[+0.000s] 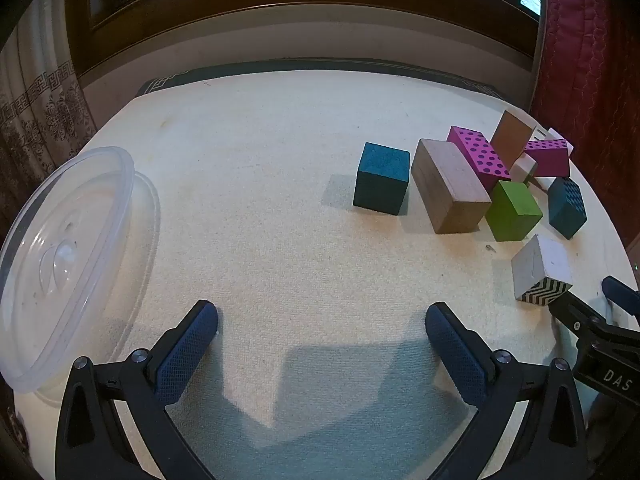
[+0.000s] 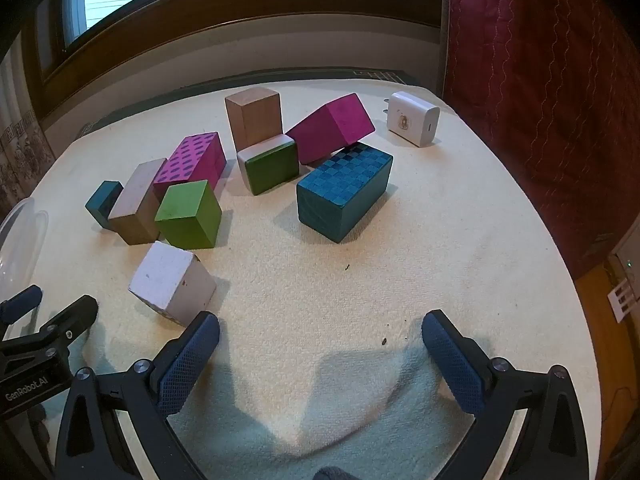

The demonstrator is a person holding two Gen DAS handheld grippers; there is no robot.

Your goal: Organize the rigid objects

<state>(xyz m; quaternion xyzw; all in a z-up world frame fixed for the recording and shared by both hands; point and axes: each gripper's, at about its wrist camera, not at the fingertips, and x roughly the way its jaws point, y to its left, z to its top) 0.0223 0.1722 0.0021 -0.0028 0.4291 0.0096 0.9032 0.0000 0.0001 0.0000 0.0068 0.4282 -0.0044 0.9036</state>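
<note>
Cream cloth covers the surface (image 1: 280, 184) under both of my tools. My left tongs (image 1: 322, 328) are spread wide with nothing between the blue pads, hovering low over bare cloth. My right tongs (image 2: 320, 334) are likewise wide apart and empty; their left pad sits just beside a white cube (image 2: 172, 282) that lies tilted on the cloth.

From the left wrist view, a clear plastic lid (image 1: 66, 256) leans at the far left edge. A teal cube (image 1: 382, 178) stands alone, slightly apart from the pile of blocks to its right.

In the right wrist view I see a plain wooden block (image 2: 138, 204) lying against a green cube (image 2: 189, 216), with a pink dotted block (image 2: 194, 162) behind them. A teal checkered block (image 2: 344, 196) lies in the middle, and a plain pink block (image 2: 332, 128) leans tilted on its far edge. A white charger plug (image 2: 412, 118) rests near the back corner.
</note>
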